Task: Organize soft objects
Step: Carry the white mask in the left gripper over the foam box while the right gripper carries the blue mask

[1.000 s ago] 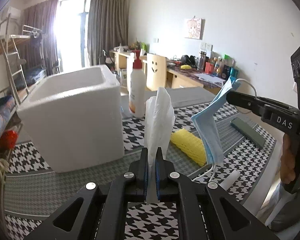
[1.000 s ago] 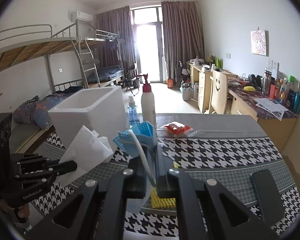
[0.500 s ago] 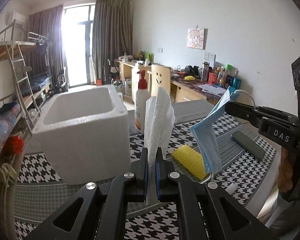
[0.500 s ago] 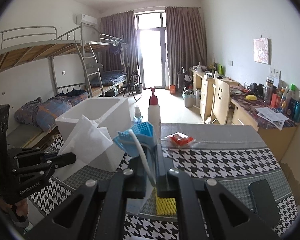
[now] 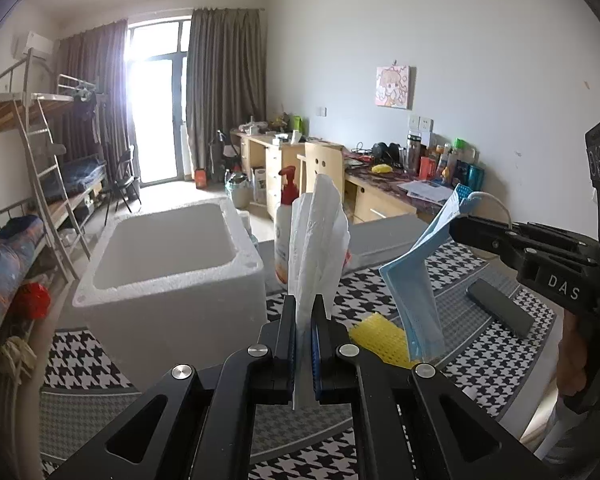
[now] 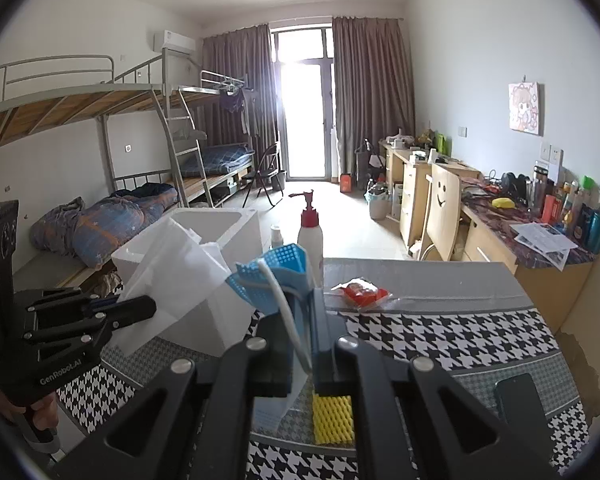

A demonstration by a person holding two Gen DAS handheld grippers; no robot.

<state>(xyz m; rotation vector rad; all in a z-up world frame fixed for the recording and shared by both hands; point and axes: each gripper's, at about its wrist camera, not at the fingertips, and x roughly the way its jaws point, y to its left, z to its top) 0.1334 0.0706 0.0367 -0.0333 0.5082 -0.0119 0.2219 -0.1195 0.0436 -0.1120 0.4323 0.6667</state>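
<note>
My left gripper (image 5: 303, 312) is shut on a white tissue (image 5: 318, 240) that stands up between its fingers, held above the table just right of the white foam box (image 5: 168, 268). My right gripper (image 6: 303, 304) is shut on a blue face mask (image 6: 276, 276), which hangs down from it in the left wrist view (image 5: 416, 292). The right gripper (image 5: 456, 229) is to the right of the tissue. In the right wrist view the left gripper (image 6: 150, 306) holds the tissue (image 6: 176, 272) in front of the foam box (image 6: 216, 228). A yellow foam net (image 5: 376, 340) lies on the table.
A pump bottle (image 5: 286, 224) stands behind the foam box. A red snack packet (image 6: 360, 292) lies on the grey strip at the back. A dark phone (image 5: 500, 308) lies at the right on the houndstooth tablecloth (image 6: 440, 340). Desks, a chair and bunk beds lie beyond.
Both grippers have risen with their loads, so the foam box's open top now shows from above. Both grips are unchanged.
</note>
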